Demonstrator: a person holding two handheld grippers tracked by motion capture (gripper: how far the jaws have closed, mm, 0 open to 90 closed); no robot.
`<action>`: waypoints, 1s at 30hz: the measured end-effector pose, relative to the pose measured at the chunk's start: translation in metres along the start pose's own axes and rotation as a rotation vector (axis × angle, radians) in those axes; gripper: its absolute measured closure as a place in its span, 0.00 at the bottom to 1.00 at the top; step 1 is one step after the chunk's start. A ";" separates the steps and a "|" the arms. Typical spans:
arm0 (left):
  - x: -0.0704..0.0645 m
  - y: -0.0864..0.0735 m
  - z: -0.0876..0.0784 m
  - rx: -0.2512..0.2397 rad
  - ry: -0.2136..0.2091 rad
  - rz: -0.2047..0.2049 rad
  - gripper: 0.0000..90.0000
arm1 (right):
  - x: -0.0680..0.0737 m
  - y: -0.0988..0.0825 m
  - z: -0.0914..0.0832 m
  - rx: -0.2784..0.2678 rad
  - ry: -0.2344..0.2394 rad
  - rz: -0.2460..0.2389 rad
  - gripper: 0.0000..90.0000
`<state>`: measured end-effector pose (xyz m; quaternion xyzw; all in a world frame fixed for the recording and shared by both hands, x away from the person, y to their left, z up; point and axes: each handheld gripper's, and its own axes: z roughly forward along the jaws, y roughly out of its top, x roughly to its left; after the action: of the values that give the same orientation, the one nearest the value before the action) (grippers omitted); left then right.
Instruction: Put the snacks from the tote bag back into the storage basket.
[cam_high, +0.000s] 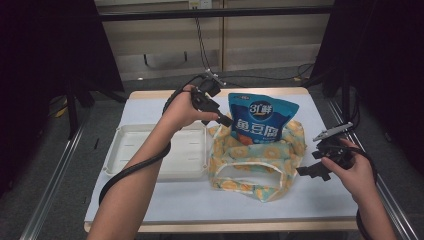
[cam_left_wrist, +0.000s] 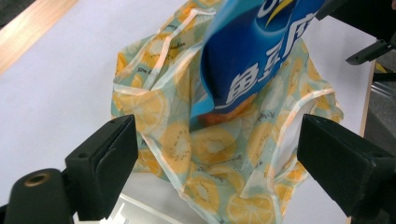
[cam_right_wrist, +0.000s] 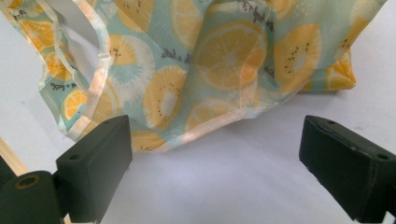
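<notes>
Near the middle of the bench (cam_high: 165, 202), the fruit-print bag (cam_high: 257, 162) is lying with the blue snack pouch (cam_high: 261, 119) standing in its far end, leaning out over the rim. Left gripper (cam_high: 224, 121) is hovering at the pouch's left side; in the left gripper view its jaws are standing wide apart, holding nothing, the bag (cam_left_wrist: 210, 154) lying between and beyond them. Right gripper (cam_high: 307, 172) is sitting just off the bag's right edge, jaws wide apart, clamping nothing. White tray (cam_high: 125, 150) is resting beside the bag toward the left edge.
</notes>
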<state>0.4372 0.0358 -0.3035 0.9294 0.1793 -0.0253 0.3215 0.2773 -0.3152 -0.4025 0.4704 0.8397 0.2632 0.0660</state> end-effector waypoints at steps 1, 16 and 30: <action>0.000 0.002 0.000 -0.009 0.003 -0.001 0.14 | 0.000 0.000 0.000 0.000 0.004 -0.001 0.10; -0.003 0.036 0.005 -0.050 0.016 0.057 0.21 | 0.003 0.001 0.004 0.004 0.026 -0.009 0.10; -0.021 0.059 0.004 -0.034 0.020 0.145 0.67 | 0.003 -0.001 0.008 0.021 0.021 -0.010 0.11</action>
<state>0.4381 -0.0164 -0.2688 0.9345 0.1150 0.0105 0.3366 0.2783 -0.3103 -0.4093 0.4641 0.8454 0.2590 0.0536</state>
